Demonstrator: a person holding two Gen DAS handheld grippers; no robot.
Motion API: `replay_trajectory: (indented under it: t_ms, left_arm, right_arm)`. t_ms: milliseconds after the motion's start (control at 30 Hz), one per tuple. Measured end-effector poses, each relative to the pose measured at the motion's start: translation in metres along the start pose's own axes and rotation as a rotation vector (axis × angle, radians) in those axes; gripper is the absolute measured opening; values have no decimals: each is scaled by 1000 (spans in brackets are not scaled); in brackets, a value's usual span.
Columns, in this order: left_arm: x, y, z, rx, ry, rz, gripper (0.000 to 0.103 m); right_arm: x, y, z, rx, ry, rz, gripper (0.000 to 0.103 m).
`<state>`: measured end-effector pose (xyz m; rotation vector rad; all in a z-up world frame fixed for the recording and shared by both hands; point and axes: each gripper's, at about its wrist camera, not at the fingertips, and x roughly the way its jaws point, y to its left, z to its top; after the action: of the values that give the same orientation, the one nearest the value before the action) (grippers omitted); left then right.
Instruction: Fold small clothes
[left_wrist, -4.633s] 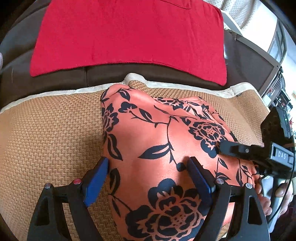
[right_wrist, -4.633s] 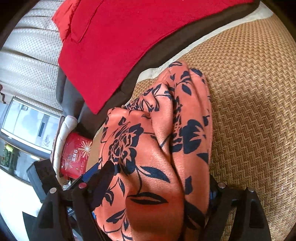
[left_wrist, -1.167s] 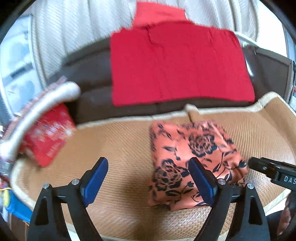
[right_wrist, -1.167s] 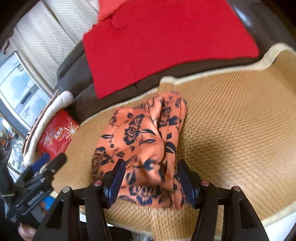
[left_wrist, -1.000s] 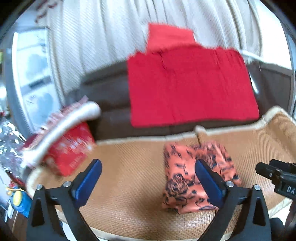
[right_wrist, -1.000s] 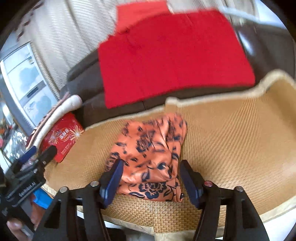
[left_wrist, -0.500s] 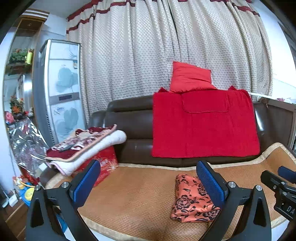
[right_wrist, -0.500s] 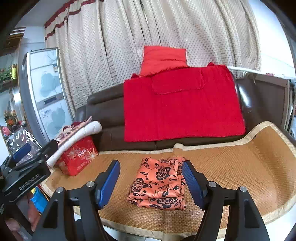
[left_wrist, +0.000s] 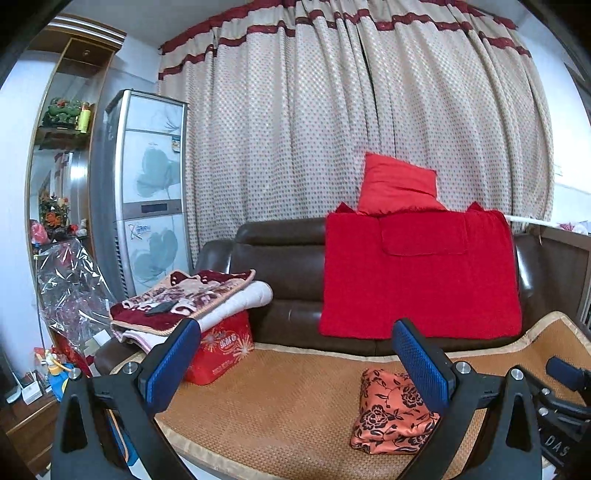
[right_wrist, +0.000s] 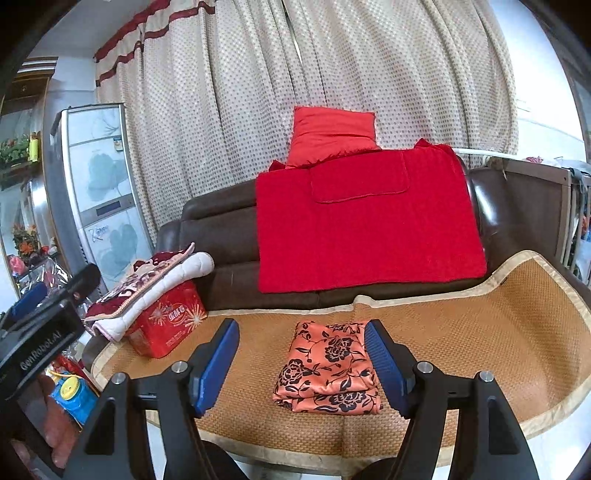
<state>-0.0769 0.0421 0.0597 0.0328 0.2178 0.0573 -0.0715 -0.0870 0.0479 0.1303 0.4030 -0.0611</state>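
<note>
An orange garment with a black flower print (right_wrist: 328, 365) lies folded into a small square on the woven mat (right_wrist: 480, 343) that covers the sofa seat. Nothing touches it. My right gripper (right_wrist: 301, 363) hangs well back from it and above the seat's front edge, open, with nothing between its blue pads (right_wrist: 216, 365). The left wrist view has the same garment (left_wrist: 391, 413) low on the right, partly behind a finger. My left gripper (left_wrist: 295, 363) is open and empty too, just as far back.
A red blanket (right_wrist: 362, 221) and red cushion (right_wrist: 332, 134) drape the brown sofa back. A red gift box (right_wrist: 168, 319) under folded quilts (right_wrist: 147, 288) fills the seat's left end. A tall floral cabinet (left_wrist: 147, 192), curtains, and floor clutter (left_wrist: 59, 373) stand left.
Both grippers have drawn back and risen from just over the garment, which now lies small and far off on the mat. The right jaws stand slightly wider than a second ago.
</note>
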Motion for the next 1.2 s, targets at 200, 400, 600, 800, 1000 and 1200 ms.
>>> replay_trajectory:
  t_ms: [200,400,600,800,1000,1200]
  left_arm:
    - [-2,3,0,10,0,4,103]
    - [-2,5,0,1,3,2,103]
    - [-1,3,-1,19,1,0,103]
    - [0,-2,-2,35,9,-14,103]
    - [2,-4,-3,42,19,-26,103]
    - [5,-4,-2,38,29,-36,103]
  right_arm:
    - [4,6,-5,0,13,-7,74]
    - [2,8,-5,-6,6,-18,74]
    - [0,8,-5,-9,-7,-30,74]
    - [-1,9,-5,-18,-14,-42,74]
    - [5,8,-6,-18,5,-43,74]
    - [12,8,-6,-27,23,-53,74]
